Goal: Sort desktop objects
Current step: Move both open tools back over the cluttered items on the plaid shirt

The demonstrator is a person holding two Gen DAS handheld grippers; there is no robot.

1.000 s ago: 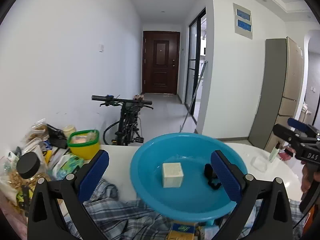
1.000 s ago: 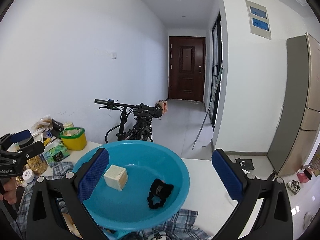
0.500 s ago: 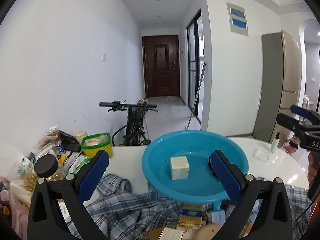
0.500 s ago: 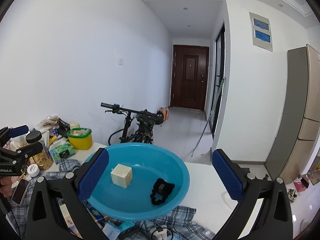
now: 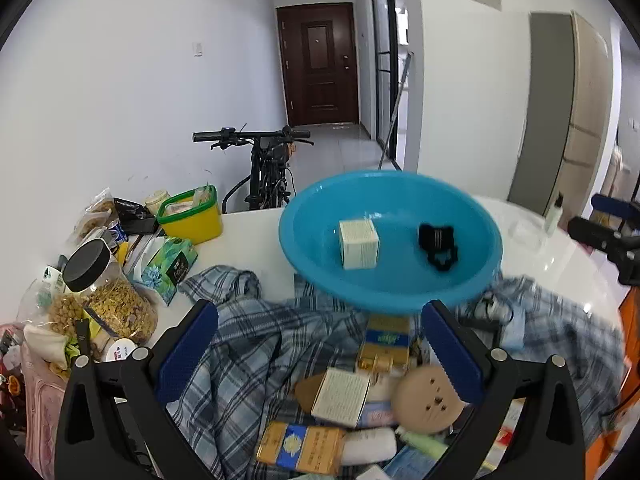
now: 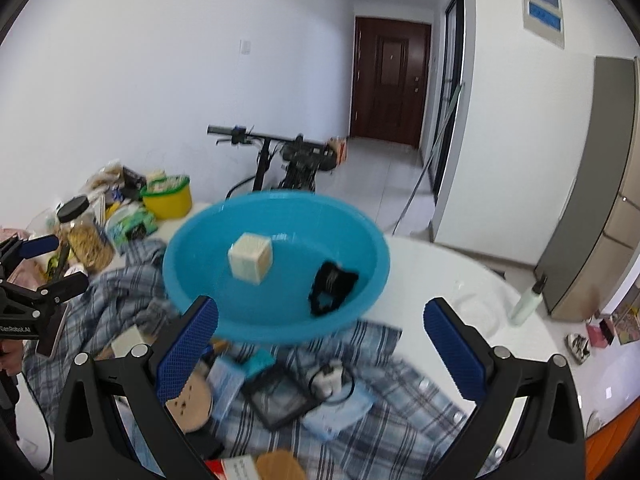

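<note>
Blue basin [image 5: 390, 280] w/ cube [image 5: 357, 243], clip [image 5: 437, 245]

Both views: drawn back and higher than a second ago. Blue basin [image 5: 390, 280] now farther off, clear of the tongs. Newly in view: plaid cloth [image 5: 240, 344], yellow-blue boxes [image 5: 300, 448], round tan disc [image 5: 428, 400], black frame [image 6: 280, 400].

Bright, even daylight indoors. Glare patches on white table [image 5: 560, 264]. Strong fisheye bending and dark vignette at corners. Motion blur on blue basin [image 6: 276, 268] and clutter, heavier in right wrist view.
</note>
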